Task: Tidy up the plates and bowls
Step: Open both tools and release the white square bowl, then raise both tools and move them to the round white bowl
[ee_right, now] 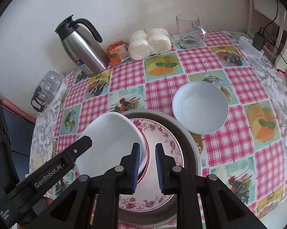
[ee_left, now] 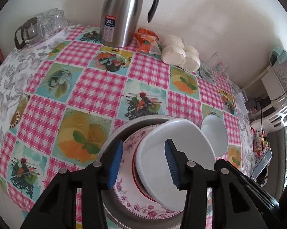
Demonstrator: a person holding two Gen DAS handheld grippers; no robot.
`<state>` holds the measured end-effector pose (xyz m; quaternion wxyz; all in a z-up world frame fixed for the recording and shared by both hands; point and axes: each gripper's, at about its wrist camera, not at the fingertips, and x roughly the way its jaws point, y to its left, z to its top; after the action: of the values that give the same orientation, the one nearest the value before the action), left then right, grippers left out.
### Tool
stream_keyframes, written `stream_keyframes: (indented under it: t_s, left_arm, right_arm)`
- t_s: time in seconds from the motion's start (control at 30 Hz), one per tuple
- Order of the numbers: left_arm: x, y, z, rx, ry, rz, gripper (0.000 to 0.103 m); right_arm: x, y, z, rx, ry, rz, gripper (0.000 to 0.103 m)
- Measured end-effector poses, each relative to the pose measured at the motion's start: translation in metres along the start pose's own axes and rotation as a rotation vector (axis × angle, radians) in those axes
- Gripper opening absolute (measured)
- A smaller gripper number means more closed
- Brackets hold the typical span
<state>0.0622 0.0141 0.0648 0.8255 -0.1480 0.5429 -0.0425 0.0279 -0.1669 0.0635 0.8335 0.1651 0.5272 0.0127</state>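
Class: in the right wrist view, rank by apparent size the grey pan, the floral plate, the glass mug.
1. Grey pan
2. Floral plate, lying inside it
3. Glass mug, though it stands farthest from the camera

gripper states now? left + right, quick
Left gripper: open, jaws straddling the tilted white bowl, not clamped.
Right gripper: open, empty, over the floral plate.

left gripper point(ee_right: 48, 169) arm: "GenRobot.AI" | thermos point(ee_right: 82, 49) label: "24" | rest unreadable
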Motion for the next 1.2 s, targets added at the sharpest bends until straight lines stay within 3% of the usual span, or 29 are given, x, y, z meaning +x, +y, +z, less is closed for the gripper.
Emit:
stream_keyframes:
  t_s: [0.07,0.13,0.2,0.33,0.6,0.63,0.67,1.03,1.2]
  left_arm:
    - [-0.004,0.002,0.001,-0.012,-0.016,0.0,0.055]
    - [-0.007,0.004,0.002,-0.022,-0.03,0.008,0.062]
    - [-0.009,0.005,0.003,-0.027,-0.041,0.022,0.065]
    - [-0.008,0.008,0.004,-0.037,-0.048,0.058,0.082]
    - [-0.008,0.015,0.004,-0.056,-0.08,0.117,0.084]
    - [-0.009,0.016,0.005,-0.06,-0.087,0.128,0.089]
    - [-0.009,0.018,0.005,-0.065,-0.093,0.136,0.095]
    - [-0.017,0.031,0.006,-0.112,-0.153,0.206,0.1]
    - [-0.019,0.028,0.006,-0.111,-0.172,0.212,0.1]
  right_arm:
    - [-0.002,-0.002,0.001,0.001,-0.007,-0.014,0.033]
    - [-0.004,-0.005,0.002,0.004,-0.017,-0.026,0.055]
    - [-0.007,-0.006,0.003,0.002,-0.027,-0.033,0.06]
    - [-0.008,-0.009,0.005,0.002,-0.036,-0.043,0.072]
    - [-0.008,-0.012,0.005,-0.006,-0.05,-0.053,0.089]
    - [-0.009,-0.012,0.006,-0.007,-0.055,-0.055,0.091]
    - [-0.009,-0.012,0.006,-0.007,-0.058,-0.056,0.091]
    - [-0.012,-0.016,0.008,-0.002,-0.078,-0.064,0.103]
    - [-0.015,-0.019,0.009,-0.003,-0.096,-0.05,0.103]
